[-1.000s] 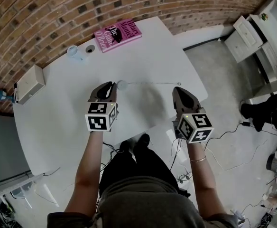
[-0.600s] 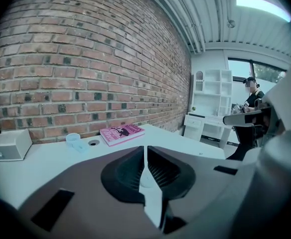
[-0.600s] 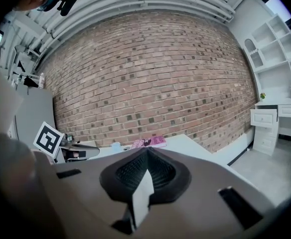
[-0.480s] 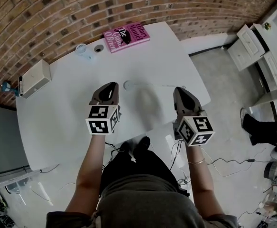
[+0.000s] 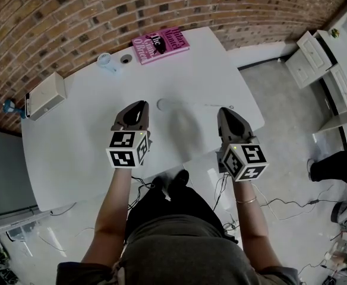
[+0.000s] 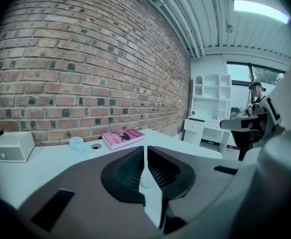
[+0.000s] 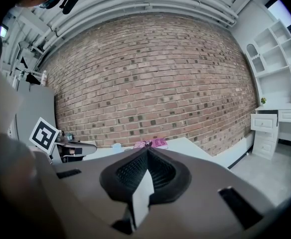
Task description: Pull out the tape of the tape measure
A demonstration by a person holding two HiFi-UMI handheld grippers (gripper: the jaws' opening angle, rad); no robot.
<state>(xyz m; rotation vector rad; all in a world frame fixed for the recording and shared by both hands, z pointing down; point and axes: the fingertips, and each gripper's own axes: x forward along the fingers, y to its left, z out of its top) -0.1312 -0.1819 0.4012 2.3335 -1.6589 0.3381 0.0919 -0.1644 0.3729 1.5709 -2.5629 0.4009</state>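
The left gripper (image 6: 145, 149) has its jaws pressed together with only a hairline slit between the ribbed pads and nothing pinched. The right gripper (image 7: 146, 151) likewise has its jaws closed flat on each other and empty. In the head view both grippers hang side by side over the near half of the white worktop (image 5: 84, 141), well apart from each other. Each points away from the person, with its marker cube (image 5: 126, 149) towards the body. The tape measure (image 5: 161, 104), a small round white case, lies on the worktop ahead of and between them, nearer the left gripper's tips and not touching them. Its tape (image 5: 197, 105) is drawn out as a thin line towards the right, its end close to the right gripper's tip; whether they touch cannot be told. Further back a pink book (image 5: 160, 45) lies at the far edge, with a small pale-blue round item (image 5: 105, 60) to its left. A white box (image 5: 46, 95) sits at the left corner. A brick wall (image 5: 72, 10) runs behind, and a white cabinet (image 5: 316, 55) stands on the floor to the right.
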